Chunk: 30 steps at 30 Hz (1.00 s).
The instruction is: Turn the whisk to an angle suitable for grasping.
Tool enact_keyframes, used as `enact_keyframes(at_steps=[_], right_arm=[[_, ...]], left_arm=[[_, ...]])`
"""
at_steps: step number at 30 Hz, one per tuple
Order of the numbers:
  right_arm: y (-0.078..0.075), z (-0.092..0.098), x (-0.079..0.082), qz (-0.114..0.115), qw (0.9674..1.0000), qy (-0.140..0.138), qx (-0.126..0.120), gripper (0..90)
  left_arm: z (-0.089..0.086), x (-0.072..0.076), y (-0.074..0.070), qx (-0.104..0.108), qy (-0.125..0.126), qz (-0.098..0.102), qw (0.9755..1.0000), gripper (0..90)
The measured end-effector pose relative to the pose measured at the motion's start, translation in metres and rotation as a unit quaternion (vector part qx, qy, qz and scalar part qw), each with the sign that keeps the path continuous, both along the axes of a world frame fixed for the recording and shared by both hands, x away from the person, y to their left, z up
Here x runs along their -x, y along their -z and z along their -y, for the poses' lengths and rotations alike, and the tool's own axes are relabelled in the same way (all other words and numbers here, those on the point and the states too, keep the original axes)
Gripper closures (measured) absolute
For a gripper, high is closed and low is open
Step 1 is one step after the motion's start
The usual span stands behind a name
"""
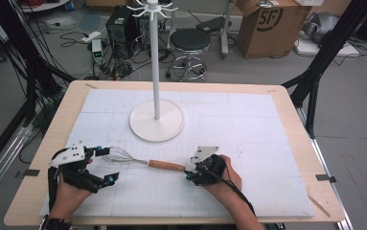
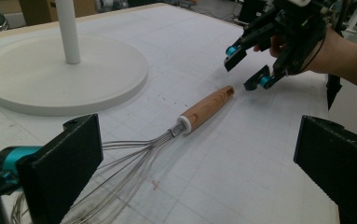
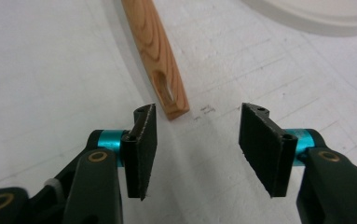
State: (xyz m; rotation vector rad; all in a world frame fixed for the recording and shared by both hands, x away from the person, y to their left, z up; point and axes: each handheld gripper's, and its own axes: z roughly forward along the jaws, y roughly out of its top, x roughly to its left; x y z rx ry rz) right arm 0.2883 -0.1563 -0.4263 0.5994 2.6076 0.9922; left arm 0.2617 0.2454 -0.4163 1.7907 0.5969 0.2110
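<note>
The whisk (image 1: pixel 145 162) lies flat on the white mat (image 1: pixel 248 124), just in front of the round base of the white stand (image 1: pixel 156 120). Its long axis runs across the table, wire loops toward the left gripper (image 1: pixel 105 165), wooden handle toward the right gripper (image 1: pixel 189 172). The right gripper view shows a hanging slot in the handle's end (image 3: pixel 164 88); the high view does not resolve it. Both grippers are released: the left one's 2 jaws straddle the wires without touching, the right one's stand just short of the handle.
</note>
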Motion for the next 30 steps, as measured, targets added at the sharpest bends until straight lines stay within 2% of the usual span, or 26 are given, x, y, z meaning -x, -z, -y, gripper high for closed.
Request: enact_keyframes(at_steps=[2,4,6,8,9,10,11,13,17,21,27,30], right_arm=[[-0.007,0.009,0.002,-0.001,0.9996,-0.002,-0.028,39.0],[-0.014,0.020,0.004,0.001,0.9979,0.002,-0.065,34.8],[-0.022,0.034,0.007,-0.011,0.9941,0.000,-0.108,36.8],[-0.031,0.053,0.012,-0.005,0.9898,-0.010,-0.142,36.7],[-0.031,0.053,0.012,-0.005,0.9898,-0.010,-0.142,36.7],[-0.036,0.065,0.016,0.003,0.9878,-0.010,-0.156,35.7],[-0.036,0.065,0.016,0.003,0.9878,-0.010,-0.156,35.7],[-0.039,0.075,0.019,0.013,0.9865,0.001,-0.163,32.5],[-0.040,0.094,0.021,0.022,0.9861,0.019,-0.163,27.7],[-0.039,0.113,0.021,0.025,0.9843,0.039,-0.170,21.0],[-0.038,0.134,0.018,0.028,0.9795,0.060,-0.190,11.5],[-0.038,0.138,0.017,0.028,0.9791,0.064,-0.191,10.4]], left_arm=[[0.000,0.000,0.000,0.000,-0.001,0.000,1.0000,1.7],[0.000,0.000,0.000,0.000,0.000,0.000,1.0000,1.7],[0.000,0.000,0.000,0.001,0.000,0.000,1.0000,1.7],[0.000,0.000,0.000,0.002,0.000,0.001,1.0000,1.7],[0.001,0.000,-0.001,0.002,0.000,0.001,1.0000,1.7],[0.001,0.000,-0.001,0.002,0.000,0.001,1.0000,1.7],[0.001,0.000,-0.001,0.003,0.000,0.001,1.0000,1.7],[0.001,0.000,-0.001,0.003,0.000,0.000,1.0000,1.7],[0.001,0.000,-0.001,0.002,0.002,0.001,1.0000,1.7],[0.002,0.000,0.000,0.001,0.003,0.000,1.0000,1.7],[0.002,0.000,0.000,0.002,0.005,0.000,1.0000,1.8],[0.003,0.000,0.000,-0.001,0.006,0.000,1.0000,1.7]])
